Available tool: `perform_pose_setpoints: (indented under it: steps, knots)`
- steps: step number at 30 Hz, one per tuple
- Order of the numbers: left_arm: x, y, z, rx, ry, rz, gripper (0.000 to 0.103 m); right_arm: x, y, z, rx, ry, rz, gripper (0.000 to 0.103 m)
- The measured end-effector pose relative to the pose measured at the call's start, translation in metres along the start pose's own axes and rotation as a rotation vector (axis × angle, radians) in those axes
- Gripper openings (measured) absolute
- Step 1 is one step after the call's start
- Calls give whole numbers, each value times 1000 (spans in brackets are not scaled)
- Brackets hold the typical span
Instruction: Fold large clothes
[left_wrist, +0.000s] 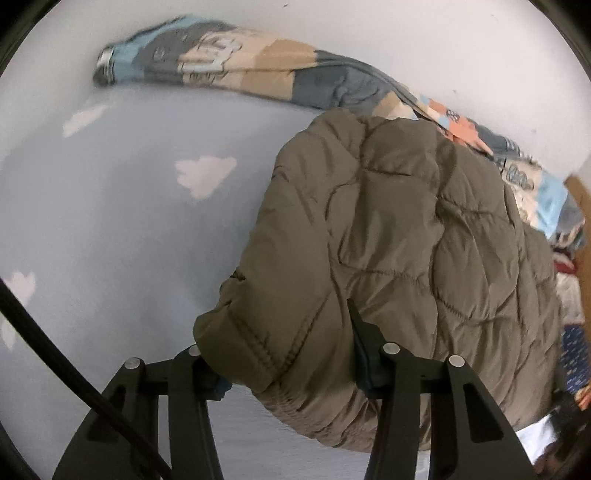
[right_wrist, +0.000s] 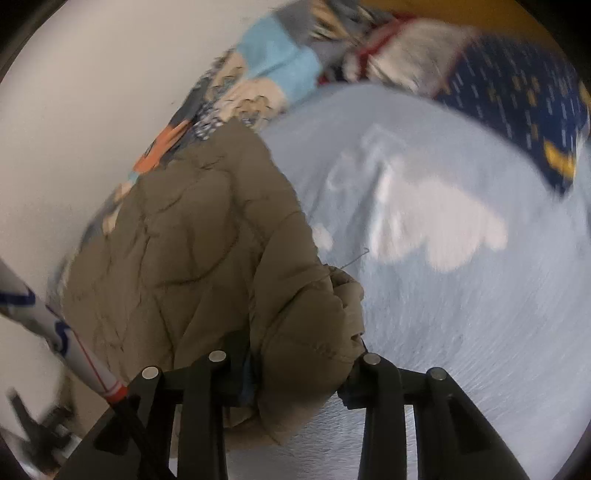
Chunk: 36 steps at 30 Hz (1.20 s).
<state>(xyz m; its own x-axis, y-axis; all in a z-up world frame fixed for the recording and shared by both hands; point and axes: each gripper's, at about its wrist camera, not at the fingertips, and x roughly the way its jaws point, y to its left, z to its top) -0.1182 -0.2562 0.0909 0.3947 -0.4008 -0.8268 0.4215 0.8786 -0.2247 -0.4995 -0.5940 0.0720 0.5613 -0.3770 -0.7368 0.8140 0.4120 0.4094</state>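
Olive-brown quilted puffer jacket (left_wrist: 406, 229), bunched and doubled over, stitched hem edges nearest both cameras, lifted partly off pale blue cloud-print sheet; far end against patchwork blanket.

Jacket: my quilted jacket (left_wrist: 406, 229) lies on the bed sheet (left_wrist: 129, 229), one edge in each of my grippers.
Behind it: a patterned blanket (left_wrist: 258, 70) runs along the wall (left_wrist: 424, 44).
Far right: a pillow (right_wrist: 517, 107) on the sheet.

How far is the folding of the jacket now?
Midway, apparently. The jacket looks doubled over already. Both the left gripper and right gripper pinch an edge of it above the cloud sheet. Laying it flat and making later folds remain.
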Motion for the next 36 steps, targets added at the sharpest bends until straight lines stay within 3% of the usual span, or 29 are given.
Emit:
perform_pose_setpoints:
  steps: [7,15,23,30,36]
  knots:
    - [-30,-9,-8,84,-63,29,44,-22,36,-1,-222,-73,-68,32]
    - [-66,-26,-7,136,-134,3,43,-57,66,-1,-360,-152,-78,30]
    - [-110,-16,-30,133,-130,-58,43,-111,70,-12,-396,-176,-19,29]
    - [-153,5,-86,126,-111,-85,43,-157,45,-42,-365,-157,19,29]
    - [-141,30,-129,80,-52,-61,44,-166,4,-75,-250,-87,23,30]
